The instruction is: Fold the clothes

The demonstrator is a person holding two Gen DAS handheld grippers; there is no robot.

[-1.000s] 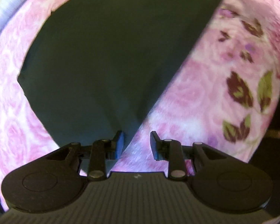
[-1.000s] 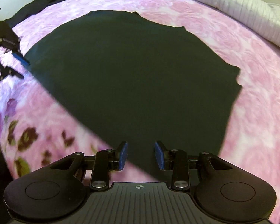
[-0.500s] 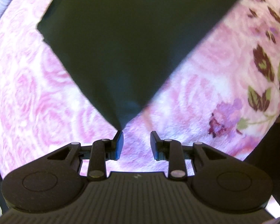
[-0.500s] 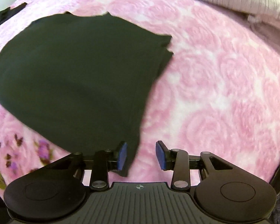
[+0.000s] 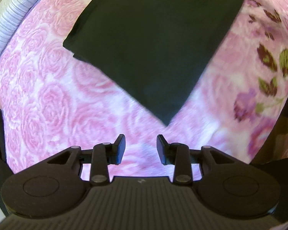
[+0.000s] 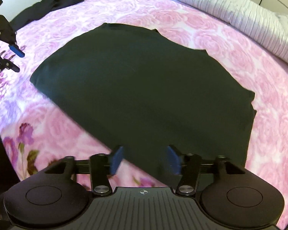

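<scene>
Left claw pulled back off dark shirt corner, apart, empty; right claw widened, apart over shirt hem.

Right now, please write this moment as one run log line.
left gripper: open, empty | right gripper: open, over hem | dark shirt: flat on pink bedspread

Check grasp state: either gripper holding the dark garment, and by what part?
Nothing is held. The left gripper is open, short of the dark garment corner. The right gripper is open over its near edge, jaws not closed on cloth.
</scene>
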